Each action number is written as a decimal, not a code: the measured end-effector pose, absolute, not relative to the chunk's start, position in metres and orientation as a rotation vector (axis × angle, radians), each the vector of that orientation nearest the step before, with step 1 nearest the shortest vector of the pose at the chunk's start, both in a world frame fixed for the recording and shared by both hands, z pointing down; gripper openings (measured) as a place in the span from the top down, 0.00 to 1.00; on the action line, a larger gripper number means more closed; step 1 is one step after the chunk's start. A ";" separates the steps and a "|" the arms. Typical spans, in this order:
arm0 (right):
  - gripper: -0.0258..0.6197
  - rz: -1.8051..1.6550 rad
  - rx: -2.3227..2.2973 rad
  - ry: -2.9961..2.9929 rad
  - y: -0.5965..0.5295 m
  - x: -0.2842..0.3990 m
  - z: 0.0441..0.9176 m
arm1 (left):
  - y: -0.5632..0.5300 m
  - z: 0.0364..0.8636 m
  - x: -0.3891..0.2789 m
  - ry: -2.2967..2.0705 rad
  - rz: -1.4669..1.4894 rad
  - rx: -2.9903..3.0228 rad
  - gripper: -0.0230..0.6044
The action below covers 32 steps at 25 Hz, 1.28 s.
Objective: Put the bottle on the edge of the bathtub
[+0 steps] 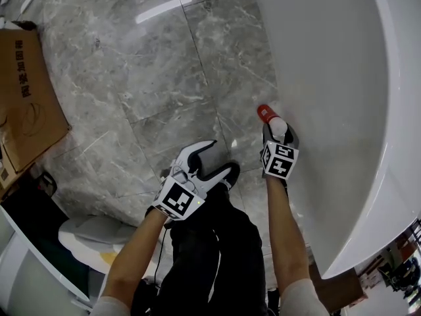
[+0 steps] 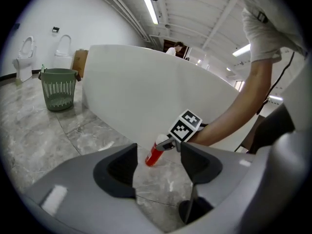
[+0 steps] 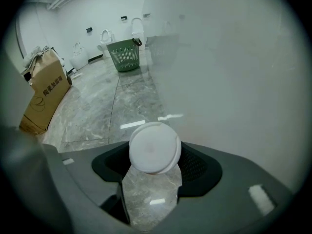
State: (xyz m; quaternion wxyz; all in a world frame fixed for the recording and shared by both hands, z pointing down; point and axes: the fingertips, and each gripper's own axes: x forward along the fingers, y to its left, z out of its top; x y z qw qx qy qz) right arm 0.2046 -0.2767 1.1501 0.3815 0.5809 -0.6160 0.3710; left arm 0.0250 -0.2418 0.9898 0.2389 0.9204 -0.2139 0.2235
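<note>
The single bottle (image 2: 154, 153), a red cylinder with a round white cap (image 3: 154, 147), is clamped at its white end by the right gripper (image 1: 276, 134). It tilts red end down, low over the grey marble floor (image 1: 151, 64), just beside the outer wall of the one white bathtub (image 1: 329, 78). Of the two grippers, the left gripper (image 1: 212, 160) is spread wide with nothing between its jaws; one green slatted basket (image 2: 58, 87) stands farther along the floor.

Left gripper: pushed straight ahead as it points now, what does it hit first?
Likely the red bottle held by the right gripper, centred between the open tongs; the white bathtub wall lies behind. Depth is unclear.
</note>
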 end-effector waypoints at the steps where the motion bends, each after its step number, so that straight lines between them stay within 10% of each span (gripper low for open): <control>1: 0.52 0.946 1.474 -1.567 -0.275 0.204 1.154 | -0.243 0.992 0.024 -0.588 0.613 2.516 0.44; 32: 0.52 1.135 1.641 -1.661 -0.168 0.172 0.795 | -0.188 0.729 0.060 -0.329 0.715 2.579 0.44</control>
